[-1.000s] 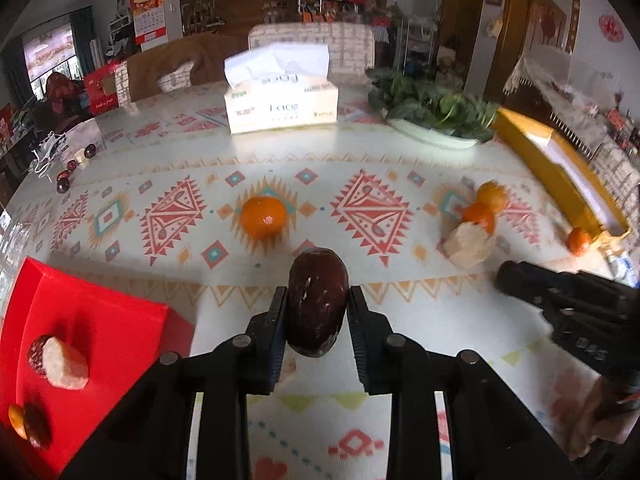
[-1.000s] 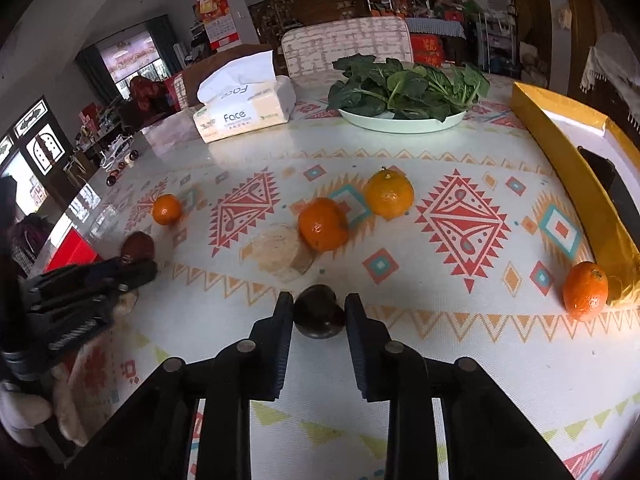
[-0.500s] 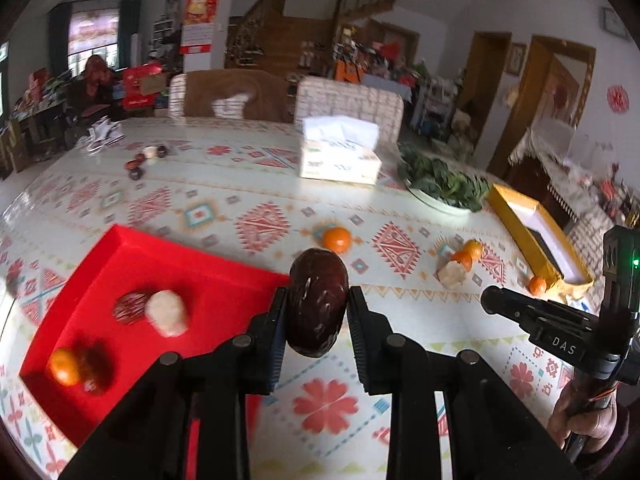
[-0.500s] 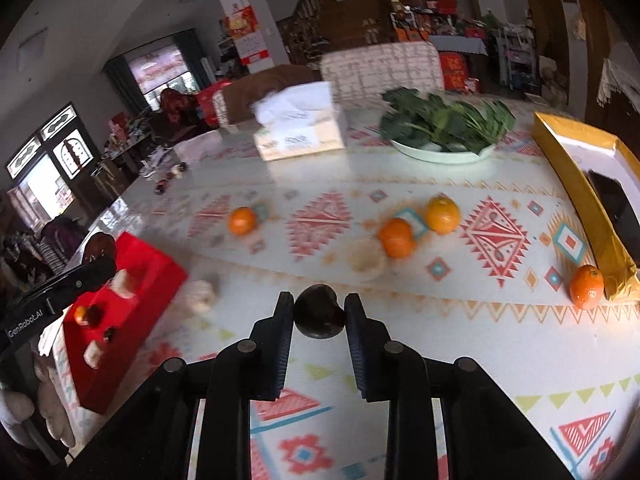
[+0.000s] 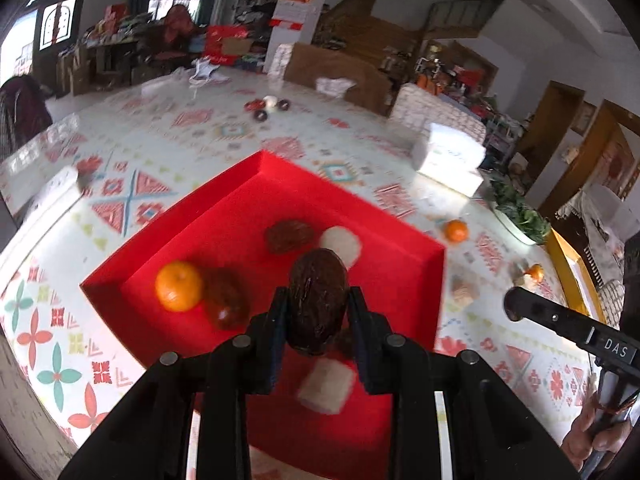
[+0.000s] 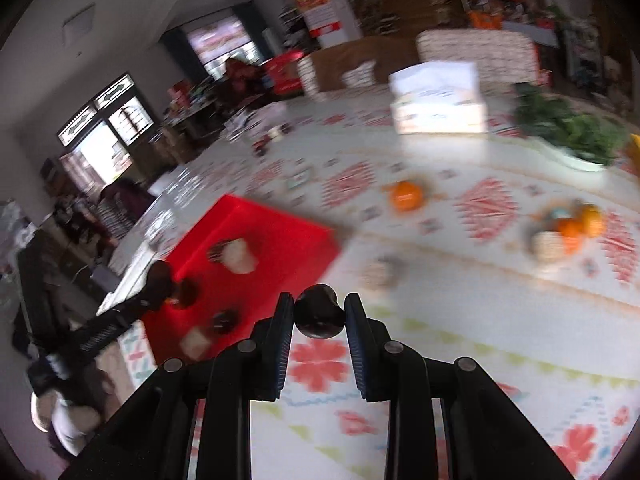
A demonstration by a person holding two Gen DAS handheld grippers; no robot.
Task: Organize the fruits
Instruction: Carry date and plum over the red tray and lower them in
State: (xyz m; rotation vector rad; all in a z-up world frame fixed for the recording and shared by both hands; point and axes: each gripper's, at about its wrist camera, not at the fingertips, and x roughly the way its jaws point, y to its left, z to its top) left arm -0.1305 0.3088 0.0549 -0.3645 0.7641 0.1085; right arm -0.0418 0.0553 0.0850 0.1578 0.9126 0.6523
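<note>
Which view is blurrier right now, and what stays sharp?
Right wrist: heavy motion smear across the tablecloth and red tray; its hand-held gripper stays crisp. Left wrist: milder blur, the orange in the tray readable; fisheye bending in both.

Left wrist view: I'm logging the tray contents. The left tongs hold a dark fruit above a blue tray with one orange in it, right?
Not quite. The tray is red, not blue, as the left wrist view shows. The rest holds: the left tongs grip a dark fruit above it, and one orange lies inside.

An orange (image 5: 178, 286) lies in the tray (image 5: 438, 276), another orange (image 5: 456, 230) outside.
</note>
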